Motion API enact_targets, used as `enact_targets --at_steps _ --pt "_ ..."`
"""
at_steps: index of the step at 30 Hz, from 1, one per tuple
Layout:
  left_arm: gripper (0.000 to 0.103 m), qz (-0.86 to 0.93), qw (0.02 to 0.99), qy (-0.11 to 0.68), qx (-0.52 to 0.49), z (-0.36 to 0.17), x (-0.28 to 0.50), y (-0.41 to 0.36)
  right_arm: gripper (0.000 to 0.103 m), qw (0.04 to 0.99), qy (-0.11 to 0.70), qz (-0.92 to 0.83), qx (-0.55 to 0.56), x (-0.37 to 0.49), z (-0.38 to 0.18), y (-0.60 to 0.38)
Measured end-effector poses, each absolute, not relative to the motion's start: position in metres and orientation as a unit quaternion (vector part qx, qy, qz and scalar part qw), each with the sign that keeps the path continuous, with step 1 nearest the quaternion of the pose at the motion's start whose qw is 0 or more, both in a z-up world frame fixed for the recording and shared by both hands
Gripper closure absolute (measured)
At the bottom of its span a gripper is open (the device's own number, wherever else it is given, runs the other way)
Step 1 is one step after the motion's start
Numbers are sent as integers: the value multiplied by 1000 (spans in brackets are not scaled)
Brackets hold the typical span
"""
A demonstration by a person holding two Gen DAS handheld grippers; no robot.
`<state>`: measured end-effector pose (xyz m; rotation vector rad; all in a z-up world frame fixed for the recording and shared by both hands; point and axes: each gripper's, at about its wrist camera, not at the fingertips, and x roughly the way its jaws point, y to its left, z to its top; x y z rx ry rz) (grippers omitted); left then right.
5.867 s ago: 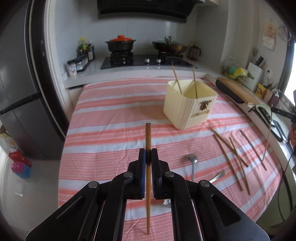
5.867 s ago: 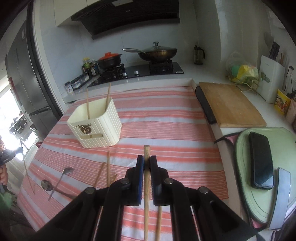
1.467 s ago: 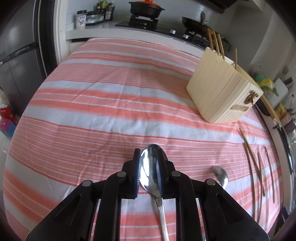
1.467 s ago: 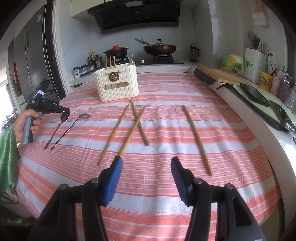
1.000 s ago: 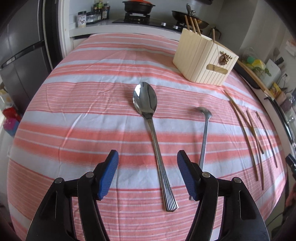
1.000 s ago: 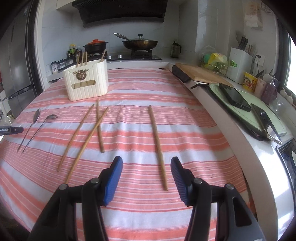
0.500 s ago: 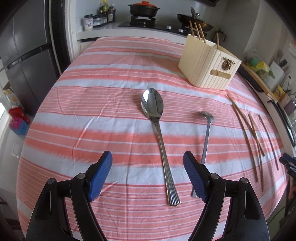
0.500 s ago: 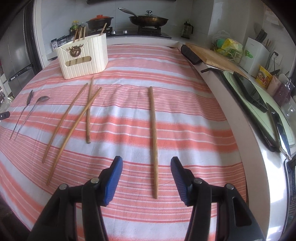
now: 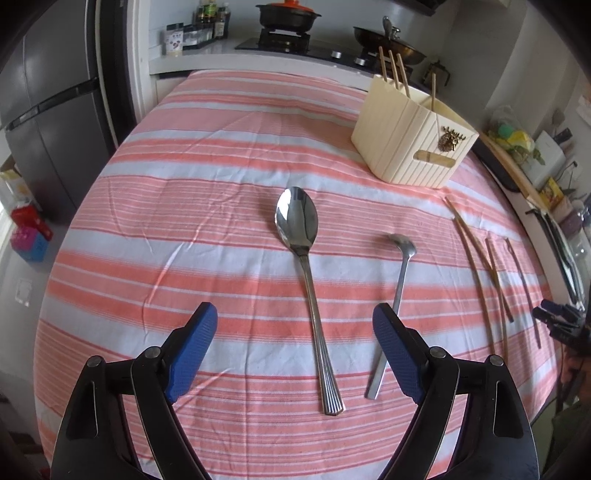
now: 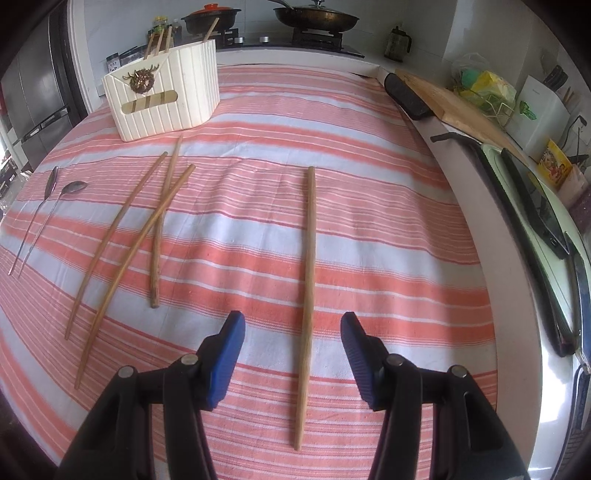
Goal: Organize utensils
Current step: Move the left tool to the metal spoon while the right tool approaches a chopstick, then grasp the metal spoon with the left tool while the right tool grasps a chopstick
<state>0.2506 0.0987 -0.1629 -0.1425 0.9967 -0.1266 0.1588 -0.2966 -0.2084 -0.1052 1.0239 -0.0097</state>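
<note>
The left hand-held gripper (image 9: 295, 332) is opening wide, pads clear of the large spoon (image 9: 303, 266) lying between its jaws on the desk (image 9: 184, 192). The right hand-held gripper (image 10: 292, 339) stands half-spread, empty, straddling a lone chopstick (image 10: 308, 280) near the desk's right edge.

Home kitchen. Evidence: gas stove (image 9: 291, 37) on a white counter at the back, carrying a black pot with an orange lid (image 9: 286, 14) and a lidded wok (image 10: 314, 14); spice jars (image 9: 192, 31) beside it; dark refrigerator (image 9: 48, 107) at the left; wooden cutting board (image 10: 458, 103) and knife block (image 10: 543, 107) along the side counter; table under a pink-and-white striped cloth (image 9: 207, 155).
</note>
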Motion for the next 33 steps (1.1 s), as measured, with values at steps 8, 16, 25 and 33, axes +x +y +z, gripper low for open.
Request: enact_targets --at_steps 8,16,25,33 --pt "16 -49 870 486 -64 -176 268 92 48 858 514 10 -25 176 -215 -307" --pt "16 -44 865 491 -94 -181 284 91 56 848 530 17 -21 206 -224 -307" --pt "16 -11 857 510 -77 -206 329 81 57 849 527 17 -18 237 -225 -306" --pt "20 18 859 510 -28 -216 350 64 61 841 540 27 -9 266 -222 -313"
